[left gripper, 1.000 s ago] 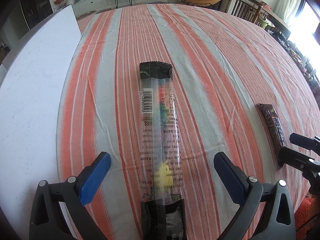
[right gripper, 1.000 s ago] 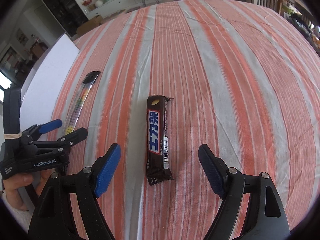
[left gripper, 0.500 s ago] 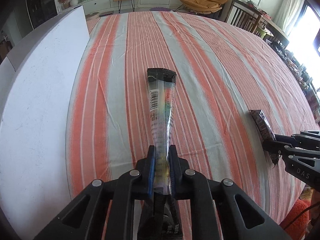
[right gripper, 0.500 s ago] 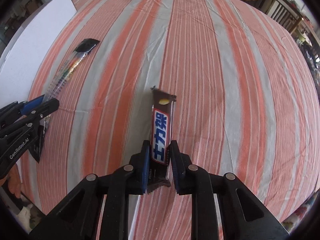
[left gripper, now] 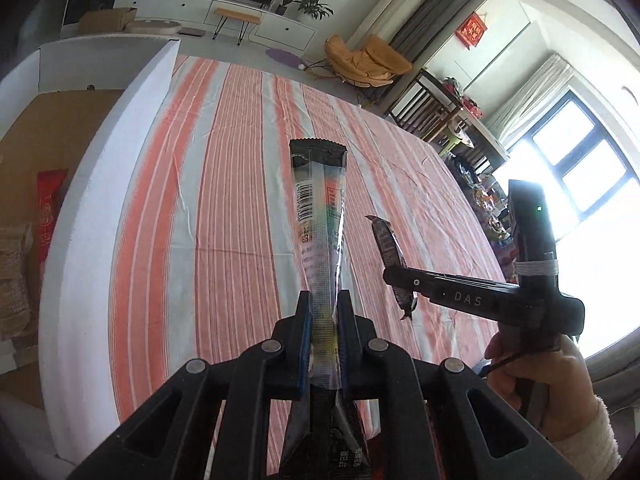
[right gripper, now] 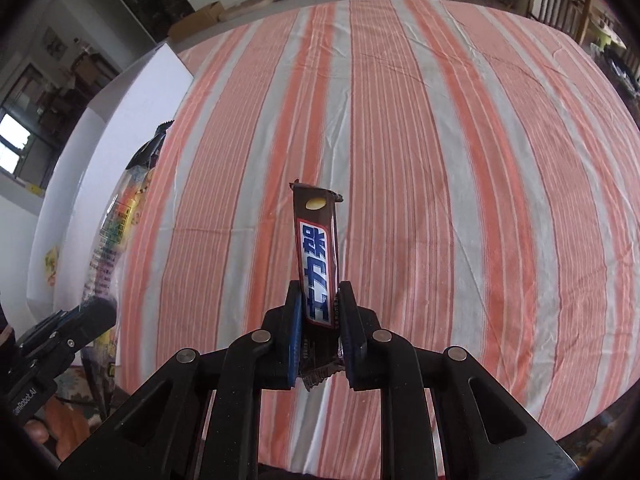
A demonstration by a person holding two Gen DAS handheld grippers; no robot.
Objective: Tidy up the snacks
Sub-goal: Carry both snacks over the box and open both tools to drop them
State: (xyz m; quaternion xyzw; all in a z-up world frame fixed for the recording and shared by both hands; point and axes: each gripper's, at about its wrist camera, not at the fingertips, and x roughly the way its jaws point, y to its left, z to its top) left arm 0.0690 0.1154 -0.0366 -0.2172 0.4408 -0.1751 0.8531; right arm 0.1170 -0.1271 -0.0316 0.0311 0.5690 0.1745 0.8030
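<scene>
Two grippers are in view, each clamped on a snack and held above a table covered by a striped cloth (right gripper: 440,160). The left gripper (left gripper: 323,332) has its jaws pressed together on the lower part of a long clear candy packet (left gripper: 318,216), which points forward and up from the jaws; its black serrated top end is clear of the cloth, and a barcode shows on its upper left side. The packet's dark lower end hangs behind the jaws, toward the camera. The right gripper (right gripper: 320,332) pinches a brown chocolate bar (right gripper: 316,256) near its lower end; the bar stands nearly upright, tilted slightly left, blue-and-white label facing the camera, crimped tail projecting below the jaws. Both snacks are lifted off the cloth. In the left wrist view the right gripper appears at the right with the bar edge-on, held by a hand (left gripper: 548,380). A white board (left gripper: 100,184) stands along the table's left edge, with a cardboard box (left gripper: 36,140) beyond it.
</scene>
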